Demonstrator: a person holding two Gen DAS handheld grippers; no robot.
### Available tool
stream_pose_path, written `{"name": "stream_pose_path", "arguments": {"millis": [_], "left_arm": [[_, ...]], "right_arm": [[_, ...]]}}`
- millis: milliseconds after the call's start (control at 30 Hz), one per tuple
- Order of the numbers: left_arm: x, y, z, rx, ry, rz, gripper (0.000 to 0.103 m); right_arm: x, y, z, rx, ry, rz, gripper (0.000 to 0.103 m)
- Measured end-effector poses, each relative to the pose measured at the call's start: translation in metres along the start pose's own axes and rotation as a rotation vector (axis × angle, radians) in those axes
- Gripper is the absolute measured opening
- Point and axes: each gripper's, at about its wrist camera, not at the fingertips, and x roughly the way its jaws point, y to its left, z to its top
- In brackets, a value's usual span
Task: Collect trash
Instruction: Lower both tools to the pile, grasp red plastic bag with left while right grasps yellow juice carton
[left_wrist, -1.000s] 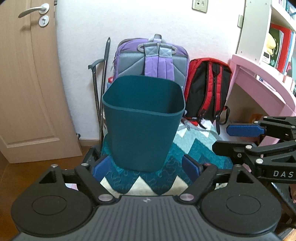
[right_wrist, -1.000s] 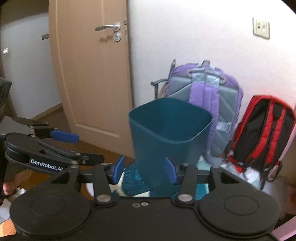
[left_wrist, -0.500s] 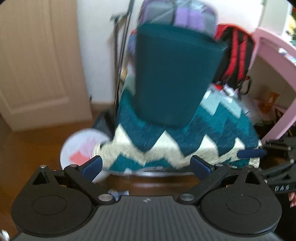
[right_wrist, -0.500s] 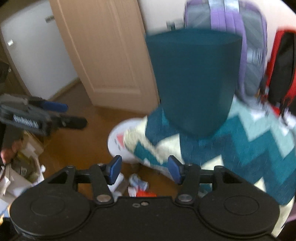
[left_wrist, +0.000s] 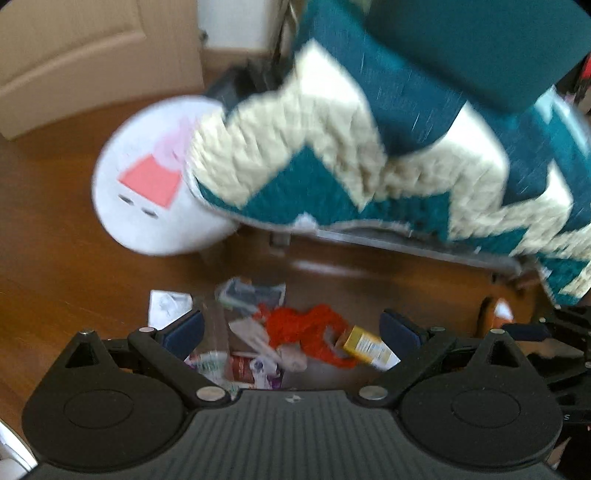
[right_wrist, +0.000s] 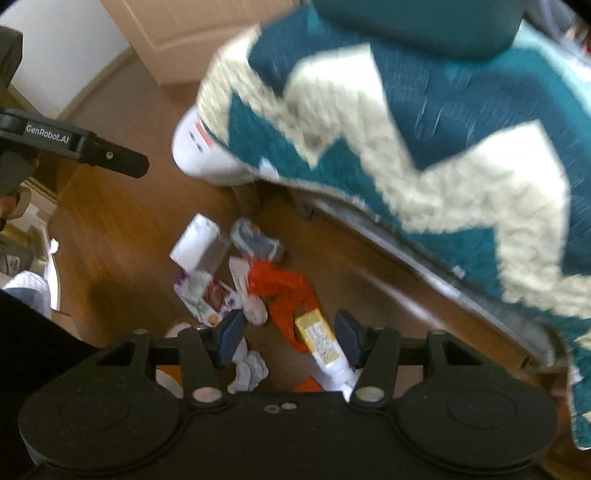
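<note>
Both grippers point steeply down at a small heap of trash on the wooden floor (left_wrist: 55, 240), and neither one holds anything. The left gripper (left_wrist: 291, 328) has its jaws spread wide, with nothing pressed between them; the right gripper (right_wrist: 290, 334) is also spread, a little narrower, and its jaws frame a yellow box (right_wrist: 317, 338) without touching it, as far as the blurred picture lets me judge. I take the orange plastic bag (left_wrist: 310, 328) as landmark: the yellow box lies just beside it, white crumpled paper (right_wrist: 255, 312) touches its other side, and a printed wrapper (right_wrist: 210, 297) and a white card (right_wrist: 195, 242) lie a bit further off. Behind the bag hangs the zigzag blanket (left_wrist: 369, 147), and on the blanket stands the teal bin (left_wrist: 480, 48), the likely goal. To do this step well, I would lower 1 gripper only, center it on the box, close across its narrow sides, and keep the 2 tools apart.
</note>
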Motion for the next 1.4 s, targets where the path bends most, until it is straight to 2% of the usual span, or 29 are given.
{"name": "stream_pose_path", "arguments": {"millis": [133,267,400,600,800,933,1100,1200,1267,1300,1367,1400], "left_arm": [[0.053,-0.003,0.005,0.05,0.085,0.028,0.102],[0.105,-0.008,0.005,0.142,0.165,0.034,0.102],[0.153,-0.01,0.0,0.184,0.224,0.017,0.102],[0.216,-0.011,-0.009,0.177,0.302,-0.015,0.102],[0.266,0.0,-0.019,0.097,0.366,-0.018,0.101],[0.29,0.009,-0.025,0.05,0.4,-0.009,0.101],[0.305,0.013,-0.028,0.022,0.4,0.003,0.1],[0.31,0.013,-0.027,0.017,0.394,-0.006,0.09],[0.313,0.013,-0.027,0.013,0.398,-0.013,0.077],[0.315,0.012,-0.028,0.01,0.4,-0.017,0.075],[0.316,0.013,-0.03,-0.002,0.407,-0.025,0.063],[0.316,0.015,-0.03,-0.011,0.41,-0.026,0.063]], "right_arm": [[0.053,-0.009,-0.005,-0.017,0.098,-0.006,0.055],[0.098,-0.017,-0.011,-0.06,0.167,-0.004,0.055],[0.138,-0.025,-0.021,-0.099,0.235,0.007,0.055],[0.195,-0.032,-0.031,-0.137,0.322,0.015,0.055],[0.234,-0.028,-0.04,-0.215,0.361,-0.009,0.055],[0.258,-0.026,-0.048,-0.253,0.376,-0.013,0.055],[0.277,-0.025,-0.053,-0.306,0.369,-0.048,0.055],[0.286,-0.025,-0.053,-0.321,0.373,-0.046,0.055],[0.288,-0.024,-0.054,-0.339,0.367,-0.047,0.054],[0.289,-0.023,-0.055,-0.347,0.364,-0.047,0.054],[0.289,-0.023,-0.055,-0.356,0.357,-0.048,0.054],[0.288,-0.021,-0.055,-0.36,0.356,-0.052,0.053]]}}
